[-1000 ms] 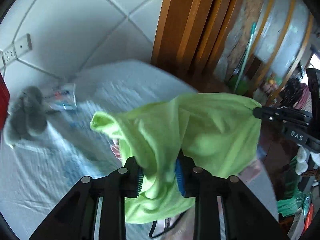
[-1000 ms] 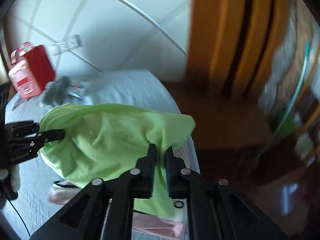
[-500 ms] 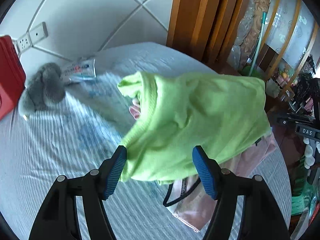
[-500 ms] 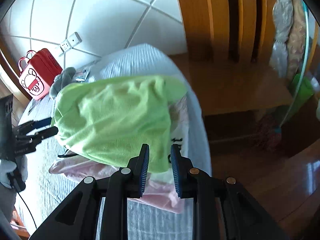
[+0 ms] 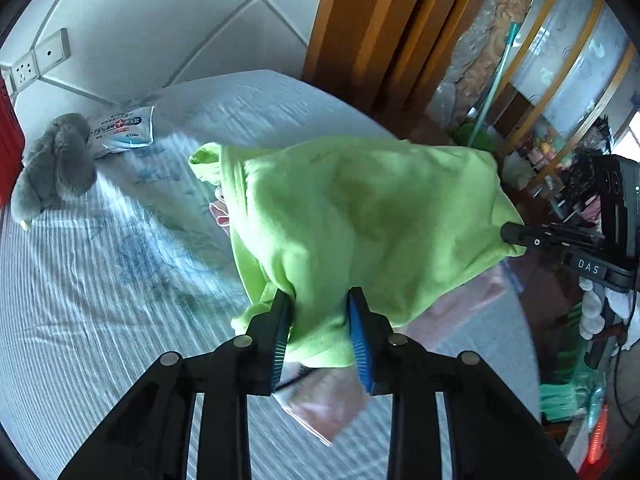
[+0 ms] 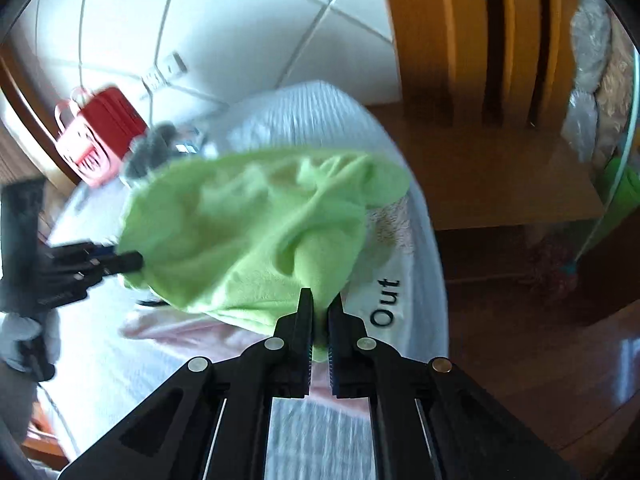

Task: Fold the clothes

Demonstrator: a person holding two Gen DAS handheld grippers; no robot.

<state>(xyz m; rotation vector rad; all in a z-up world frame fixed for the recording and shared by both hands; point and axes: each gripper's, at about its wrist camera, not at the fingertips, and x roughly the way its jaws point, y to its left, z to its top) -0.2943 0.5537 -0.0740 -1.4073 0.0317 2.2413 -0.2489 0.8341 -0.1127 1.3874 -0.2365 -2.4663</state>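
A lime-green garment hangs bunched over the bed, stretched between my two grippers. My left gripper is shut on a thick fold at its near lower edge. In the left wrist view my right gripper pinches the garment's far right corner. In the right wrist view the right gripper is shut on a thin fold of the green garment, and the left gripper holds its left edge. A pink garment lies on the bed below.
A grey plush toy and a wipes packet lie near the white headboard. A red case stands behind them. A white garment printed "Out" lies at the bed's edge, with wooden floor beyond.
One second ago both grippers held the green garment. Half a second ago both stood open with it on the pile. Now both are shut on it again and it is lifted.
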